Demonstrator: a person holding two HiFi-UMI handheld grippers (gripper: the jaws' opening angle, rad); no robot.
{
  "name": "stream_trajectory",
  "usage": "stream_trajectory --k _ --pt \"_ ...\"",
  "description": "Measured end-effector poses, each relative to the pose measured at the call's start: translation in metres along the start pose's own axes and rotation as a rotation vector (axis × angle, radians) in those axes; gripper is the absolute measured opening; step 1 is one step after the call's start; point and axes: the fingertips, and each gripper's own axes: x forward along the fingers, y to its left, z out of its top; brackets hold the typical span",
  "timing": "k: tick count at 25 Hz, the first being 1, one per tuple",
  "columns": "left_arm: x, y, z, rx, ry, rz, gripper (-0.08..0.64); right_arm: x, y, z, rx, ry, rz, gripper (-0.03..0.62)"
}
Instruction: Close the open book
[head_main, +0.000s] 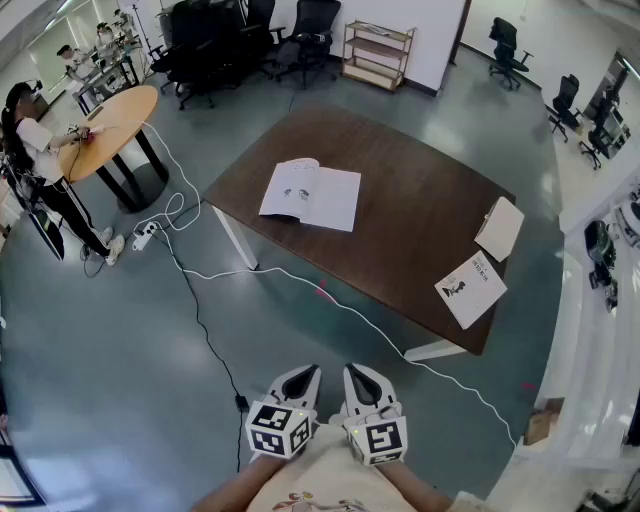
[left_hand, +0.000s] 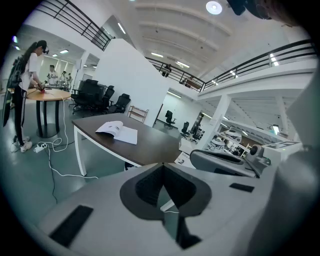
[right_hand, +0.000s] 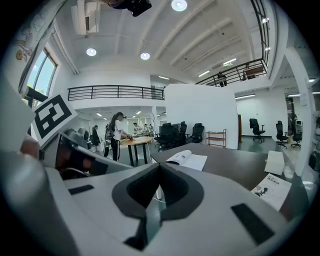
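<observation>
Both pressed together, empty: left tongs (head_main: 299, 375), right tongs (head_main: 359, 375), side by side at 6 o'clock, apart from tabletop (head_main: 410, 215); open book (head_main: 310, 194) at 12 o'clock on tabletop.

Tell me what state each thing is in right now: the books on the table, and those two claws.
open book: lying open, pages up, on the dark table.
illustrated booklet: closed, flat, near the table's edge.
plain booklet: closed, flat.
left claw: shut, empty, short of the table.
right claw: shut, empty, short of the table.
</observation>
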Motion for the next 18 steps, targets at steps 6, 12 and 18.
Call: stream_trajectory --k 6,12,18 --pt "-0.011 -0.009 -0.004 0.002 0.020 -0.009 0.005 -0.010 0.003 0.005 0.023 -0.013 -0.012 0.005" --pt "-0.019 0.005 -0.007 -0.014 0.024 -0.016 0.005 -0.001 0.019 0.002 0.038 -0.004 0.009 0.005" --pt "-0.038 0.027 -0.008 -0.038 0.024 -0.038 0.006 0.015 0.055 0.011 0.035 -0.035 0.038 0.006"
